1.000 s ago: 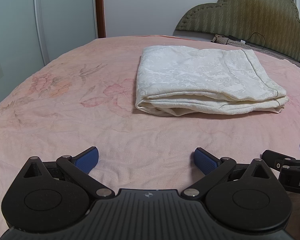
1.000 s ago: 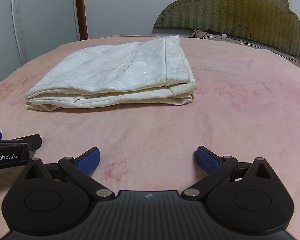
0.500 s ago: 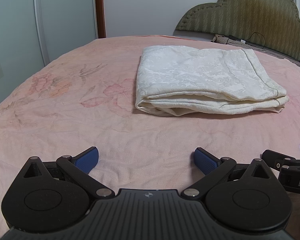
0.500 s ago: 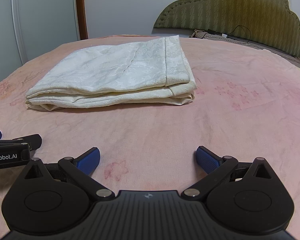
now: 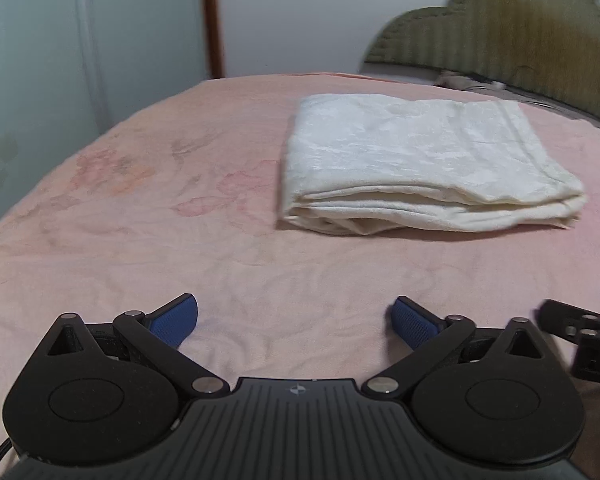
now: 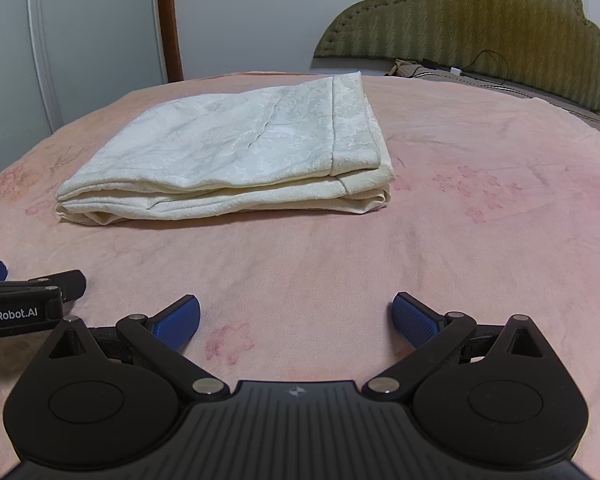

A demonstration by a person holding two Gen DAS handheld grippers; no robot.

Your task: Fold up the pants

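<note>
Pink fleece bedspread (image 6: 440, 240): the largest surface, printed with faint flowers; it serves me as the folding table, and both my tools sit low over its near edge.

Headboard (image 6: 480, 20): olive, quilted, scalloped; it closes the far right end of the bed, with a cable trailing at its foot.

Wardrobe doors (image 5: 60, 60): pale panels at far left, beside a brown door frame.

Pants (image 6: 236, 156): cream, damask-patterned cloth lying mid-bed as a compact rectangle of several stacked layers, hem band uppermost at the right end. I judge the folding complete, which is why nothing touches them.

Left gripper (image 5: 294, 318): my left-hand tongs, blue pads spread wide, nothing between them. They sit well short of the pants because, as I read it, the work is over and I am backing off.

Right gripper (image 6: 296, 318): my right-hand tongs, likewise spread and empty, just beside the left one, whose black linkage shows at the left edge of this view.

Change from half a second ago: the left view now blurs and the pants sit slightly further right and higher in it, so my left hand has begun to move; the right view is practically unchanged. The pants themselves have not shifted.
</note>
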